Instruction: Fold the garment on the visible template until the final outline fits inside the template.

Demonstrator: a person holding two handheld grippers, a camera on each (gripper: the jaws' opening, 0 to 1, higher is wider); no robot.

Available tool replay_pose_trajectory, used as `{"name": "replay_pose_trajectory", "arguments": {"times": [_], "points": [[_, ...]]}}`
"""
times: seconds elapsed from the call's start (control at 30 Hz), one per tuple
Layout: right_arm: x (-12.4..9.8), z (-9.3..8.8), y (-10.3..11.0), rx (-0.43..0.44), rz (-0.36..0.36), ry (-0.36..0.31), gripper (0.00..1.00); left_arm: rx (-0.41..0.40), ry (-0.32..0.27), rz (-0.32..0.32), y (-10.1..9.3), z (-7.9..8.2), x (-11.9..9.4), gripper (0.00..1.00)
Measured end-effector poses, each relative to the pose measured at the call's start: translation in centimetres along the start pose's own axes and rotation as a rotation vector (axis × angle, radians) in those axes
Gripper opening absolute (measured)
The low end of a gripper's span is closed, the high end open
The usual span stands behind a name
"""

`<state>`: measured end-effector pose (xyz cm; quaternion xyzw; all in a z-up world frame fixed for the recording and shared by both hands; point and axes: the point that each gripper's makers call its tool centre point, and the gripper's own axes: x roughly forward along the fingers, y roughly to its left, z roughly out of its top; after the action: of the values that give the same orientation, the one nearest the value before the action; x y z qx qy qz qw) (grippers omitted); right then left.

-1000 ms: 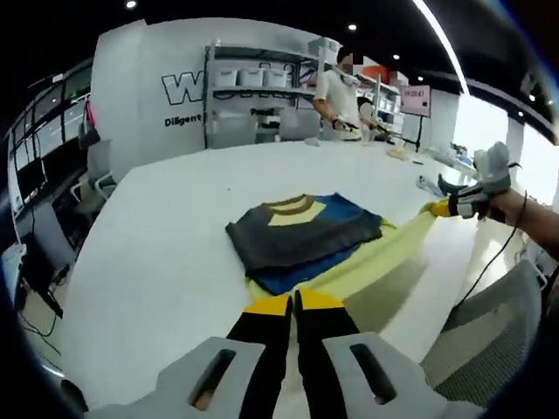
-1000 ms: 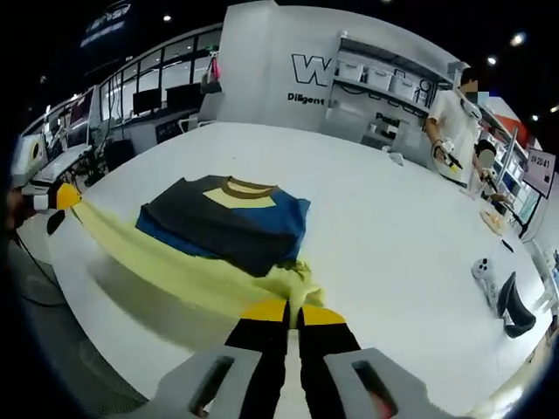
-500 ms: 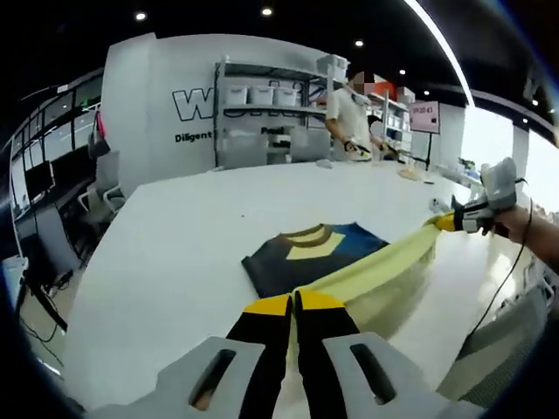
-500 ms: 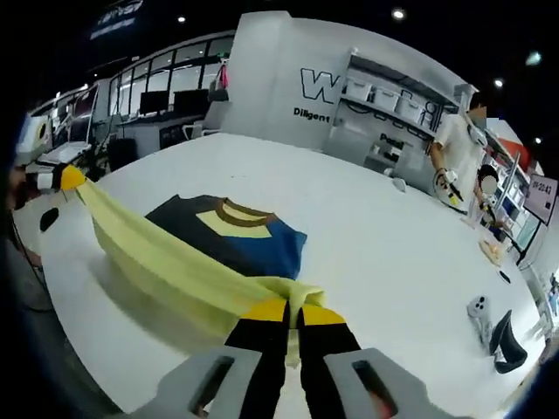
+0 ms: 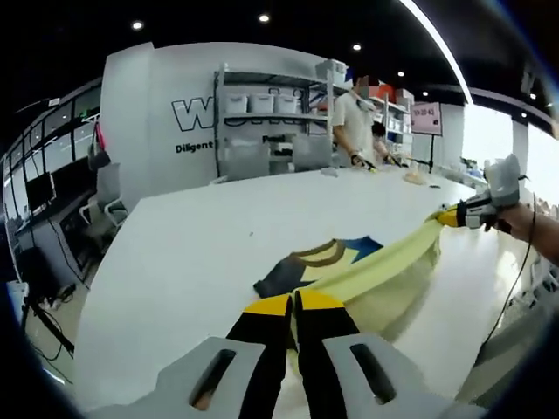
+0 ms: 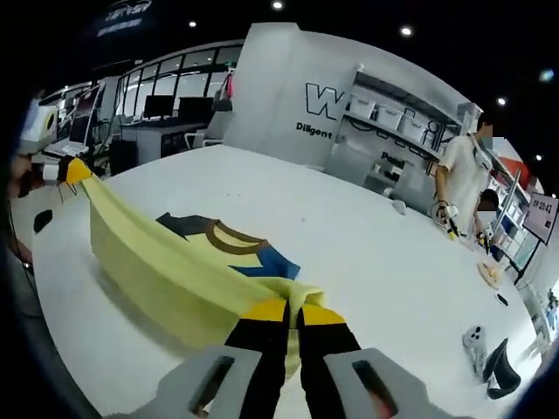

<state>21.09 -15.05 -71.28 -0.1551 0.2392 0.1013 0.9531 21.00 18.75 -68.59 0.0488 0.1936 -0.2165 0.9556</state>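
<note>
In the left gripper view, the left gripper (image 5: 293,305) rises from the bottom centre, its two jaws pressed together on the near corner of the yellow panel (image 5: 376,266) of one garment (image 5: 319,257). That garment lies a little right of centre on a single white table (image 5: 175,262); its dark part, brown collar and a blue patch show past the lifted yellow fold. The yellow cloth stretches as a taut band toward the right edge, where the right gripper (image 5: 454,216) pinches its far corner, held by a hand (image 5: 524,223).

In the right gripper view, the left gripper (image 6: 74,170) sits at the far left edge, clamped on one end of the yellow panel (image 6: 157,266). The band runs down to the bottom centre, where the right gripper (image 6: 293,310) has its two jaws closed on the other corner. The garment (image 6: 236,249) lies left of centre on the table (image 6: 376,262), its collar and blue part peeking over the raised fold.

A shelving unit (image 6: 384,131) stands in the upper middle, and one person (image 6: 461,170) stands at the upper right. No template outline can be made out on the table.
</note>
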Motion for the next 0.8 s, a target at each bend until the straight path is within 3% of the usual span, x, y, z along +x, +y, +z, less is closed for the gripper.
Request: {"name": "replay_pose_trajectory", "arguments": {"times": [0.43,0.8], "points": [[3.5,2.4,-1.5,-0.041,-0.031,-0.052,0.0,0.074,-0.018,0.006,1.9,2.1,4.6,0.04],[6.8,3.4,-2.1,-0.073,-0.029,-0.065,0.0,0.135,0.027,0.009,3.6,1.9,8.8,0.04]]}}
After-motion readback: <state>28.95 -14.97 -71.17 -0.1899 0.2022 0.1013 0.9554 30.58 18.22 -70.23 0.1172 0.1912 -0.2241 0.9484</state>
